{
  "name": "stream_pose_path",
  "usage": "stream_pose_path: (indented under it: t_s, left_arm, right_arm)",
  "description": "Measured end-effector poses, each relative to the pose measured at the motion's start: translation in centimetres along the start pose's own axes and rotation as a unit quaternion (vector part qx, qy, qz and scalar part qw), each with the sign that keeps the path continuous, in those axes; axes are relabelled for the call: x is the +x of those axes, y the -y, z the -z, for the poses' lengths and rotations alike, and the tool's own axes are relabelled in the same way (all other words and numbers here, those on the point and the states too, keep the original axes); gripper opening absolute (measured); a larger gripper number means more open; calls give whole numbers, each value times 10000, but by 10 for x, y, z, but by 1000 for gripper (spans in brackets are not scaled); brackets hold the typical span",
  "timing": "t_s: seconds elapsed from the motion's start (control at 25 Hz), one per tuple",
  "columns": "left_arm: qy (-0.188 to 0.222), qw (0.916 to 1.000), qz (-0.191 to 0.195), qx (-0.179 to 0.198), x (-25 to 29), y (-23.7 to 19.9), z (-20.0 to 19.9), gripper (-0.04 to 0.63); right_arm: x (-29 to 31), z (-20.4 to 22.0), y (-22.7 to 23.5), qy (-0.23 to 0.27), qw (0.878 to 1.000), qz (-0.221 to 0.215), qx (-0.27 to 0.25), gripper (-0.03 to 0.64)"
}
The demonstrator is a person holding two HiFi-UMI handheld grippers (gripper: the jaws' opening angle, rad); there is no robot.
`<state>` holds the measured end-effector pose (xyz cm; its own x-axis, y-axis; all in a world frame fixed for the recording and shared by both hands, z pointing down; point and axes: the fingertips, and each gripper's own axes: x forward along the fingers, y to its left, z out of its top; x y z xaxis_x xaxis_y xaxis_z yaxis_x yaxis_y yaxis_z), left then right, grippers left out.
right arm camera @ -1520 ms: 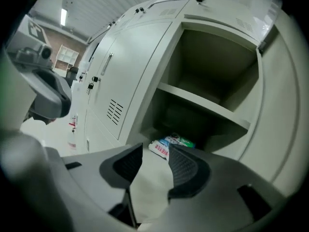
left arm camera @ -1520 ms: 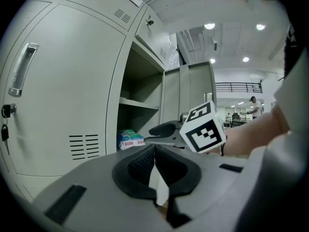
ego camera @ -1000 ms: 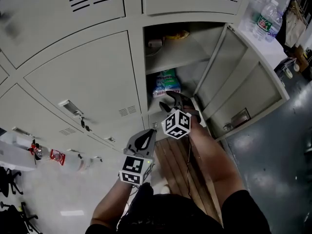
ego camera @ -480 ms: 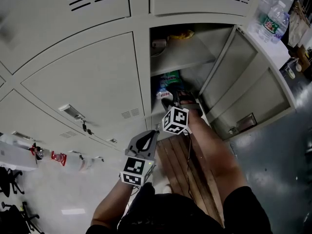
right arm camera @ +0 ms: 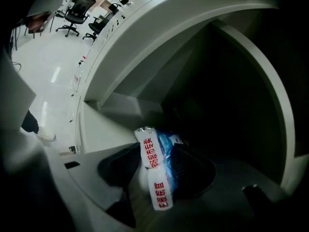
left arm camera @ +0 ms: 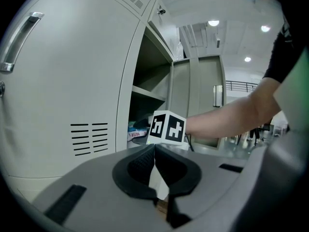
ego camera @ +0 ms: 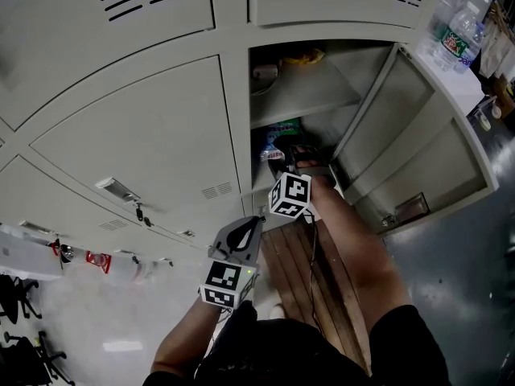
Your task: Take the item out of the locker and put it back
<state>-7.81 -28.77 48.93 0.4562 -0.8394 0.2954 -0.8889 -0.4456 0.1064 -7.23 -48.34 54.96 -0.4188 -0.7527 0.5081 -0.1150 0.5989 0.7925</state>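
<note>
The item is a blue and white package (ego camera: 278, 129) with red print, lying in the lower compartment of the open locker (ego camera: 310, 95). My right gripper (ego camera: 293, 156) reaches into that compartment, its marker cube (ego camera: 290, 197) just outside the opening. In the right gripper view the package (right arm camera: 153, 164) sits between the pads of the right gripper (right arm camera: 157, 174). Its jaws are closing and both pads touch the package's sides. My left gripper (ego camera: 251, 225) hangs lower, outside the locker, in front of a closed door. The left gripper (left arm camera: 154, 154) is shut and holds nothing.
The locker door (ego camera: 418, 119) stands swung open to the right. A yellow object (ego camera: 302, 56) lies on the upper shelf. Water bottles (ego camera: 455, 40) stand on top at the right. A wooden bench (ego camera: 294, 273) lies below the locker. Closed locker doors (ego camera: 137, 135) fill the left.
My right gripper has moved forward from the locker's opening into the lower compartment, and the package now sits between its jaws. The left gripper has stayed where it was.
</note>
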Motion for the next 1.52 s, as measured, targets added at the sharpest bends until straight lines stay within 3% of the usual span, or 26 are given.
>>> stream_pose_path:
  t_s: [0.36, 1.08, 1.52]
  left_arm:
    - [-7, 10000, 17, -13, 6, -5, 0, 5]
    - [-57, 10000, 18, 7, 6, -6, 0, 6]
    - [-5, 10000, 11, 58, 0, 5, 1, 5]
  right_arm:
    - [13, 4, 4, -39, 9997, 106, 197, 140]
    - [9, 5, 7, 10, 9971, 607, 460, 98]
    - [-25, -2, 2, 290, 9949, 665, 694, 77]
